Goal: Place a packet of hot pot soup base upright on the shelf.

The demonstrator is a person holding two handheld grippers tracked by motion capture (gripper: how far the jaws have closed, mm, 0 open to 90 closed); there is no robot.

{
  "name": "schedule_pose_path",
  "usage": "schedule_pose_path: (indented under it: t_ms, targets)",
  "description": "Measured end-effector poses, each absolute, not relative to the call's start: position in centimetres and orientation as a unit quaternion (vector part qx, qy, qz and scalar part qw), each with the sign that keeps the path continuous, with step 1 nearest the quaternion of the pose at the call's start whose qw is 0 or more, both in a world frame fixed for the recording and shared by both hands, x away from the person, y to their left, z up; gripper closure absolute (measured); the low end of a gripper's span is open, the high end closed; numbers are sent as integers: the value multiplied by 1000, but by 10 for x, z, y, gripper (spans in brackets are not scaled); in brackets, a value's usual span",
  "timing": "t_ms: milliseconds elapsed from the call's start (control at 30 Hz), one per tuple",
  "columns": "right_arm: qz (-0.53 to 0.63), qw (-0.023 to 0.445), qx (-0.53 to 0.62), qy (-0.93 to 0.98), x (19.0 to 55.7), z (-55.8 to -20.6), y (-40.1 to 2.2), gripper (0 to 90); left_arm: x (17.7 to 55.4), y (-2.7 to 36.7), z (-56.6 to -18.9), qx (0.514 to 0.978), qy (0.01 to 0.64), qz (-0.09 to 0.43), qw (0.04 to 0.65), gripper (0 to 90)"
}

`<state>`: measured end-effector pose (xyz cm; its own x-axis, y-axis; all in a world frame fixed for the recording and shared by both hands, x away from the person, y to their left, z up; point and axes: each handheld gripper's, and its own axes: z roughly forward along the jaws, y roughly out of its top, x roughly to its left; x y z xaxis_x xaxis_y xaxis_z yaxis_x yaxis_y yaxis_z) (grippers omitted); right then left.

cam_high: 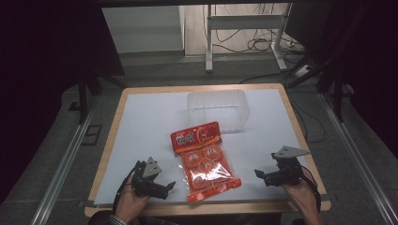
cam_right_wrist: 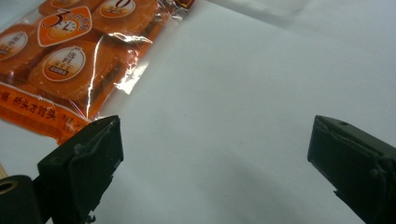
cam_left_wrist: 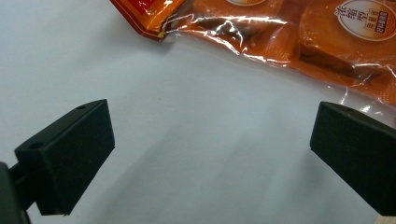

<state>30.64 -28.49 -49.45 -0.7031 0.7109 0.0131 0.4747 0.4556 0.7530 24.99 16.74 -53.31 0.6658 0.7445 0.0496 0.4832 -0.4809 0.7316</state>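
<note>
An orange snack bag with round wrapped pieces lies flat on the white table sheet, near the front middle. My left gripper rests just left of the bag's near end, jaws wide open, nothing between them. In the left gripper view the bag lies beyond the open jaws. My right gripper sits to the bag's right, open and empty. The right gripper view has the bag at upper left, past the left jaw.
A clear plastic tub stands behind the bag near the table's far side. The wooden table edge runs close in front of both hands. Metal frame legs and cables lie on the floor beyond.
</note>
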Motion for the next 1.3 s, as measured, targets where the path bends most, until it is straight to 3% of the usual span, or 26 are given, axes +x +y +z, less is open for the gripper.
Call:
schedule_pose_path:
  t_ms: [600, 1167, 1300]
  targets:
    - [379, 137, 347, 847, 308, -497, -277, 5, 250, 170, -530, 834, 360, 206, 364, 2]
    - [374, 129, 334, 855, 306, -498, -261, 10, 251, 170, -526, 831, 379, 169, 371, 16]
    - [358, 139, 325, 864, 302, -496, -251, 202, 252, 169, -527, 834, 377, 171, 363, 20]
